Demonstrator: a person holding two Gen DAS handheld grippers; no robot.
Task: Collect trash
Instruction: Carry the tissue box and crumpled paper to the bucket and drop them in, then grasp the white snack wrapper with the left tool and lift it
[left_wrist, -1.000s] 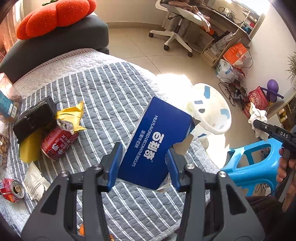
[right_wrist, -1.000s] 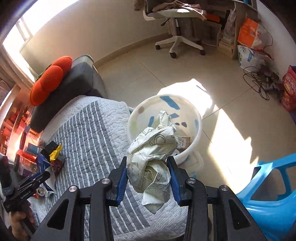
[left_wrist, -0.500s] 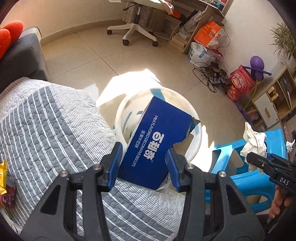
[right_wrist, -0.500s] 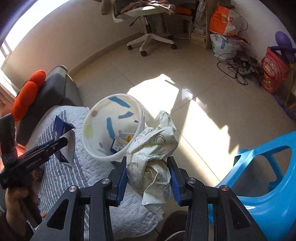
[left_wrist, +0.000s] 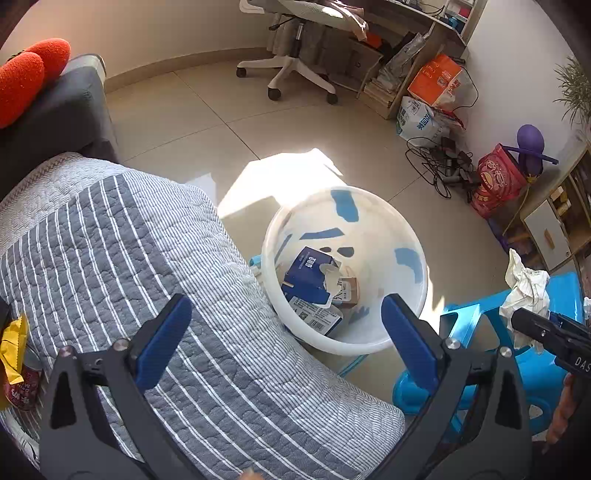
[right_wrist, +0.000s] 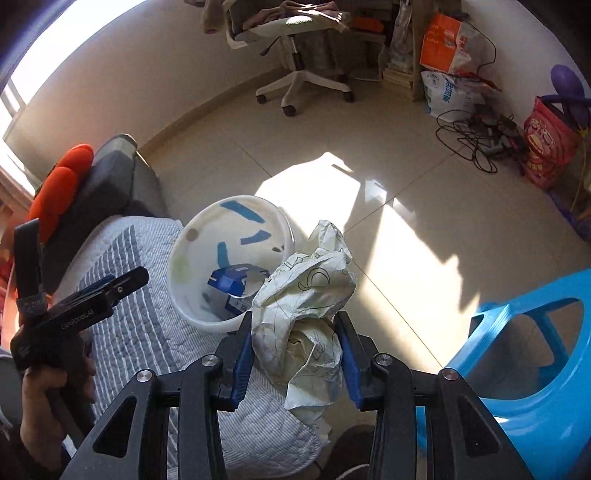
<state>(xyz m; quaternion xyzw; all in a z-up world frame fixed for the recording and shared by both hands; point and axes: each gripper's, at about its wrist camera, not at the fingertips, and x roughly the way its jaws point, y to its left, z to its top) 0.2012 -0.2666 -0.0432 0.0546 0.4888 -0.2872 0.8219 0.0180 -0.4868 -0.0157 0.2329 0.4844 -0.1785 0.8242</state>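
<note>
The left gripper (left_wrist: 284, 332) stood with its blue pads spread as wide as they went and nothing between them; its jaws had just been opening. It hung over the edge of a grey striped quilt (left_wrist: 122, 258), which lay directly under and to the left of its fingers. Just ahead of the fingertips and below them sat the white trash bucket (left_wrist: 384, 221) with blue patches on its wall. The blue biscuit box (left_wrist: 308, 275) lay inside it on top of other cardboard scraps, clear of the pads. To the left of the gripper, at the frame's edge, a yellow wrapper (left_wrist: 13, 347) and a red packet (left_wrist: 18, 387) lay on the quilt.

The right gripper (right_wrist: 295, 350) was clamped partway closed on a crumpled wad of white paper (right_wrist: 306, 295), both pads pressing its sides, the wad bulging up past the fingertips. The bucket stood ahead and to the left of this gripper, not under it, with the blue box visible inside. A blue plastic stool (right_wrist: 535, 350) stood close to its right. Sunlit floor tiles (right_wrist: 406, 229) lay beyond the wad. Farther off, a white office chair (right_wrist: 295, 74) stood by the far wall, with an orange box (right_wrist: 443, 44) and a tangle of cables (right_wrist: 476, 136) to its right.
</note>
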